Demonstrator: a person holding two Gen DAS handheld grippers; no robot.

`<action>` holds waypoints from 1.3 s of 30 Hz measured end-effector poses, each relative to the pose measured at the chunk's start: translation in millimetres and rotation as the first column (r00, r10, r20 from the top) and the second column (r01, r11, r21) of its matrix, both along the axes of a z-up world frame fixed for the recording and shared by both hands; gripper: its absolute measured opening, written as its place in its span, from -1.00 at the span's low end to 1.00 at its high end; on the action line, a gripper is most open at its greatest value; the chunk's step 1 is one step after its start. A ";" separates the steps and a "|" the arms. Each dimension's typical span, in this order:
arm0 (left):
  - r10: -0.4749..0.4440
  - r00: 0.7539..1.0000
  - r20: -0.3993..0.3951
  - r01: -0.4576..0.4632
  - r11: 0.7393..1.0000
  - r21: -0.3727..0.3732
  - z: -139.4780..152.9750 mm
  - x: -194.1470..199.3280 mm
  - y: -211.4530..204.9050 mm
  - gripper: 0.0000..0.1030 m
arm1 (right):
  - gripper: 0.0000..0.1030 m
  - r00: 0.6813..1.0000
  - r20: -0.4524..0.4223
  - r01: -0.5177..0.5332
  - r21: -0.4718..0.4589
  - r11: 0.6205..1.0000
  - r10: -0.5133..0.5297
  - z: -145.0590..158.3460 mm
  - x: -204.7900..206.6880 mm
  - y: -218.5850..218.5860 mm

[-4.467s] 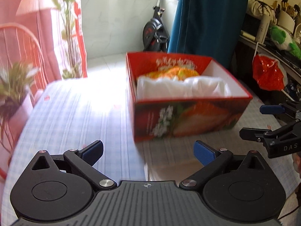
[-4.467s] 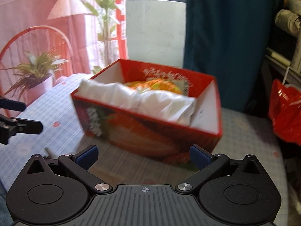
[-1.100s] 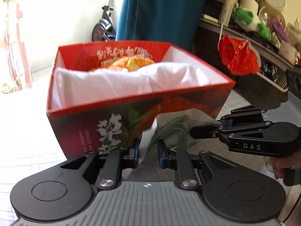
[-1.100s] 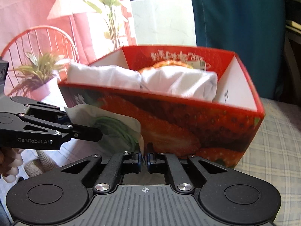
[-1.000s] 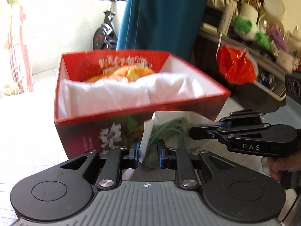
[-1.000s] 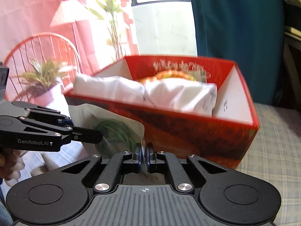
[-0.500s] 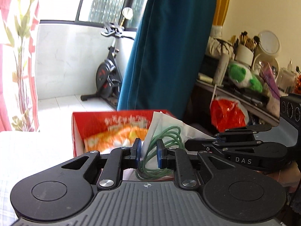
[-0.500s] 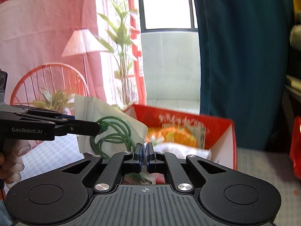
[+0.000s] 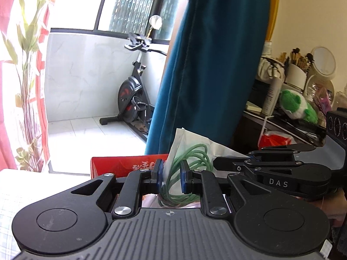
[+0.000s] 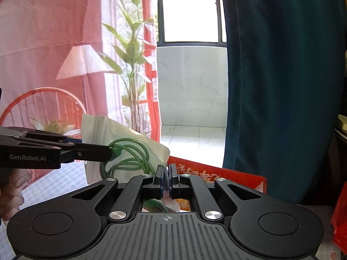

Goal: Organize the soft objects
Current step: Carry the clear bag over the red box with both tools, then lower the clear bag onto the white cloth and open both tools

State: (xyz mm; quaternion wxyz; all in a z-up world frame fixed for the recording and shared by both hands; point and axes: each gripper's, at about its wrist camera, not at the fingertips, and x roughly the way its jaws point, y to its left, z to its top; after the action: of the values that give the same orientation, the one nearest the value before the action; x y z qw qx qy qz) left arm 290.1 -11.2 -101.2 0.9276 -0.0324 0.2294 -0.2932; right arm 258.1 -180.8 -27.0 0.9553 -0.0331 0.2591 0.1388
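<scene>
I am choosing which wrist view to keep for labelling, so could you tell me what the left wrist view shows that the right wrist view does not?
Only the left wrist view shows the exercise bike, the green plush toy and the cluttered shelf. Only the right wrist view shows the pink curtain, the tall plant and the red chair. Both show the clear bag of green cord pinched by the left gripper and the right gripper, the red box below, and the teal curtain.
</scene>
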 end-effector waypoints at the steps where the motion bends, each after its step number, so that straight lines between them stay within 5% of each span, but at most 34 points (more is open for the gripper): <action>1: 0.004 1.000 -0.006 -0.004 1.000 0.002 -1.6 5.5 -1.0 -0.67 | -0.92 1.000 -0.003 0.003 -0.002 1.000 -0.003 -2.2 5.6 -1.1; 11: 0.054 0.985 -0.165 -0.043 0.997 0.070 -34.4 52.8 -9.0 -0.67 | -0.92 0.990 -0.136 0.043 -0.007 0.999 -0.043 -43.6 59.2 -5.4; 23: 0.091 0.978 -0.187 -0.066 0.989 0.133 -43.8 62.1 -10.4 -0.60 | -0.83 0.976 -0.197 0.084 -0.053 0.995 -0.092 -71.7 73.0 -6.4; 27: 0.105 0.982 -0.160 -0.081 0.985 0.151 -35.6 55.5 -10.5 0.00 | -0.48 0.978 -0.169 0.108 -0.081 0.991 -0.120 -65.8 70.1 -6.1; 39: 0.135 0.986 -0.099 -0.116 0.976 0.182 -11.0 29.6 -9.8 0.76 | 0.35 0.976 -0.136 0.153 -0.123 0.981 -0.169 -45.1 45.0 -16.5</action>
State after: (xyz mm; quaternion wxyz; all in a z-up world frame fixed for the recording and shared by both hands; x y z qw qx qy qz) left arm 319.6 -21.0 -112.2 0.9293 0.0190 0.3029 -0.2104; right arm 303.2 -197.4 -72.1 0.9385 -0.0549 0.3375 0.0484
